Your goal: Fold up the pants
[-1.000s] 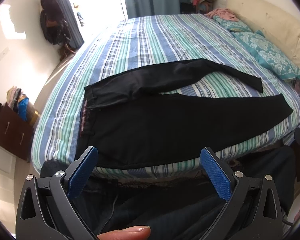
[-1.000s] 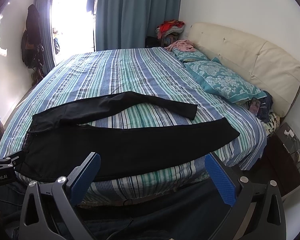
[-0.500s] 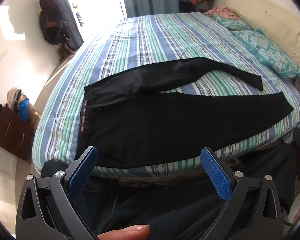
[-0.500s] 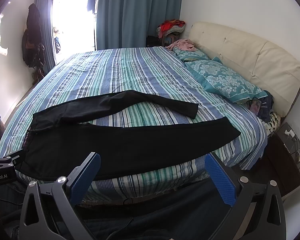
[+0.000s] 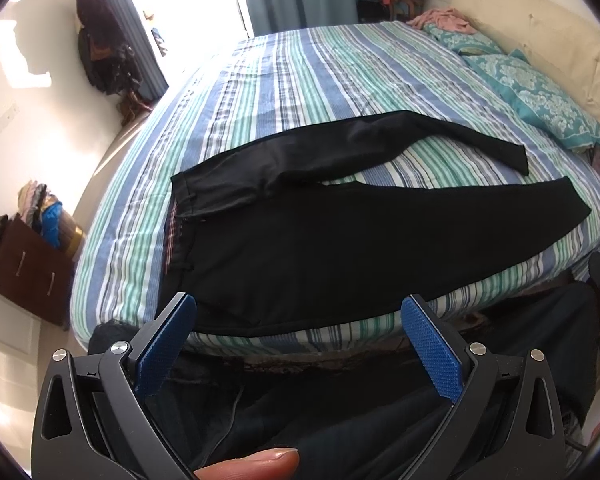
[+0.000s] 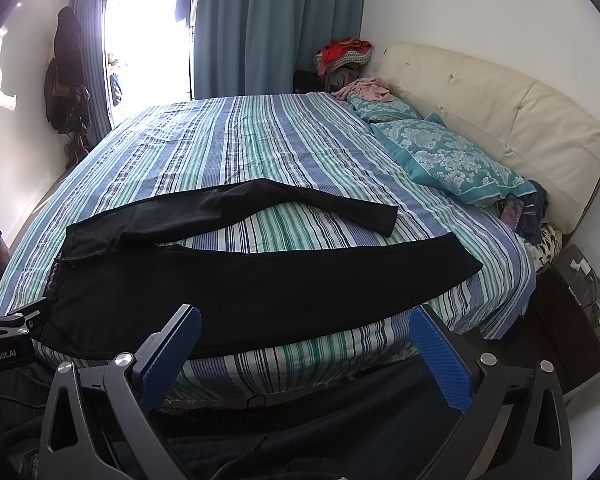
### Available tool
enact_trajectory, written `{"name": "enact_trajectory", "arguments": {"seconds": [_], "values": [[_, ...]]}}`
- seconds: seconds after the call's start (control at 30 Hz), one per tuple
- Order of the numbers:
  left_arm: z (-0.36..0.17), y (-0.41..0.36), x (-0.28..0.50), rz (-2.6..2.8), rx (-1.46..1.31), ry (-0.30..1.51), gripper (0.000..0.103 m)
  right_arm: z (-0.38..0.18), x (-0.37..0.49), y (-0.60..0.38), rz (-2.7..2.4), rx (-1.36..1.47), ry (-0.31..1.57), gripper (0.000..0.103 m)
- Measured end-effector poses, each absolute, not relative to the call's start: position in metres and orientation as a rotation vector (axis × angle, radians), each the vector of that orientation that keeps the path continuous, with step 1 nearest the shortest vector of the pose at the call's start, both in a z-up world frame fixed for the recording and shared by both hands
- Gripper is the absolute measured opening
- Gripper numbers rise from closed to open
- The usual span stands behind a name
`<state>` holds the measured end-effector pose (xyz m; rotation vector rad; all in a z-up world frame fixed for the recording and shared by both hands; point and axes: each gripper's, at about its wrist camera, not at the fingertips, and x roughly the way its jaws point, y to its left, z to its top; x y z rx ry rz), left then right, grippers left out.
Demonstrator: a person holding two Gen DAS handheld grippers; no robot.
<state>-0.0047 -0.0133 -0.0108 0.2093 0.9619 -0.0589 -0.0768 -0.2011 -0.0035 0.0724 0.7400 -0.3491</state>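
Black pants (image 5: 320, 248) lie spread flat near the front edge of the striped bed (image 5: 300, 80), waistband to the left, both legs running right and splayed apart. They also show in the right wrist view (image 6: 260, 280). My left gripper (image 5: 298, 340) is open and empty, held before the bed's edge, short of the pants' near hem. My right gripper (image 6: 304, 348) is open and empty too, also short of the bed edge, toward the leg end. The left gripper's body shows at the left edge of the right wrist view (image 6: 8, 340).
Teal pillows (image 6: 452, 160) and a cream headboard (image 6: 500, 108) are at the right. A dark nightstand (image 6: 572, 312) stands by the bed's right corner. A brown drawer unit (image 5: 24, 272) with clothes stands left. Curtains (image 6: 276, 28) and a bright window lie beyond.
Both grippers have shifted only slightly; the bed and pants sit a touch differently in view. The pants have not moved and both grippers stay open.
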Motion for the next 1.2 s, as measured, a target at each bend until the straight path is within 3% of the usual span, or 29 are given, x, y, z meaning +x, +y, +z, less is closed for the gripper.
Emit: {"name": "enact_trajectory", "arguments": {"seconds": [0.73, 0.9, 1.13, 1.2], "values": [[-0.004, -0.019, -0.010, -0.034, 0.265, 0.933, 0.103, -0.004, -0.077, -0.200, -0.347, 0.072, 0.739, 0.103], [-0.006, -0.005, -0.003, -0.080, 0.172, 0.952, 0.103, -0.007, -0.077, -0.199, -0.322, 0.068, 0.737, 0.103], [-0.013, 0.015, 0.029, -0.019, 0.092, 0.916, 0.102, 0.000, -0.086, -0.228, -0.215, 0.070, 0.449, 0.103], [-0.014, 0.015, 0.038, 0.020, 0.110, 0.902, 0.102, -0.023, -0.058, -0.260, -0.177, 0.129, 0.523, 0.103]]}}
